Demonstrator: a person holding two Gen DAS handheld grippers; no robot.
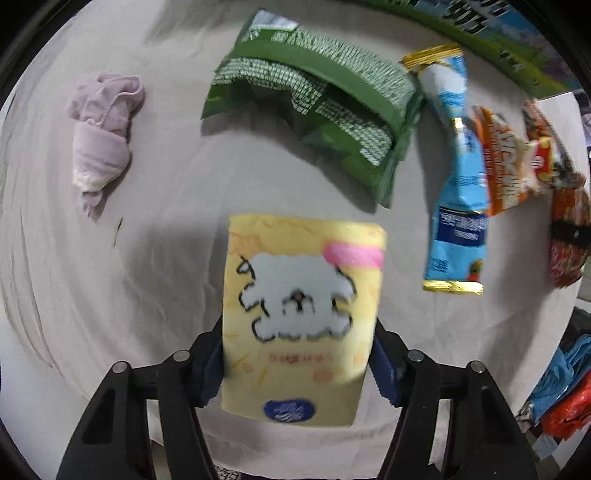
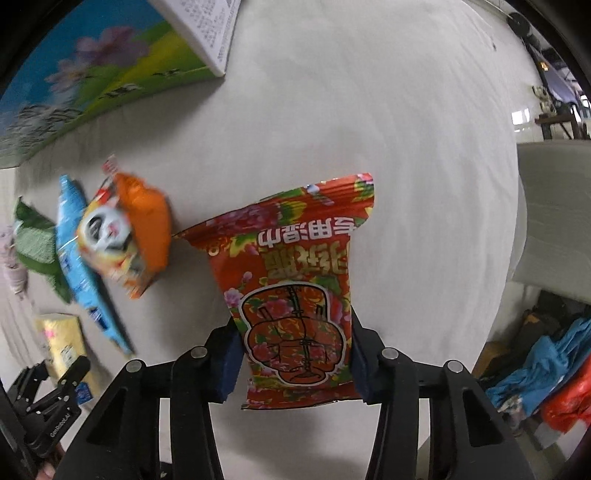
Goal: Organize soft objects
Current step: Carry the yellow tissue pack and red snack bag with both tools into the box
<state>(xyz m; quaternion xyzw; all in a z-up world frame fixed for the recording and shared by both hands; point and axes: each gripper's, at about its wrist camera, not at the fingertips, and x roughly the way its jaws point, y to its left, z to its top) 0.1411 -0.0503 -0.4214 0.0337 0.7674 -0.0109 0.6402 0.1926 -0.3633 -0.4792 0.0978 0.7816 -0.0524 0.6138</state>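
My left gripper [image 1: 299,369] is shut on a yellow tissue pack [image 1: 303,317] with a white cartoon dog, held above the cloth-covered table [image 1: 147,277]. My right gripper [image 2: 295,365] is shut on a red flowered wet-wipe pack [image 2: 295,291] and holds it over the table. On the table lie a green packet [image 1: 314,110], a blue packet [image 1: 458,173], an orange snack bag [image 1: 506,162] and a crumpled pink cloth [image 1: 101,133]. The right wrist view shows the orange bag [image 2: 129,232], the blue packet [image 2: 79,269], the yellow pack [image 2: 62,343] and the left gripper [image 2: 44,402].
A colourful flower-printed box [image 2: 92,74] and a white box [image 2: 207,29] stand at the table's far edge. Blue and red bags [image 2: 554,373] lie on the floor past the table's right edge. A white foam block [image 2: 554,214] stands to the right.
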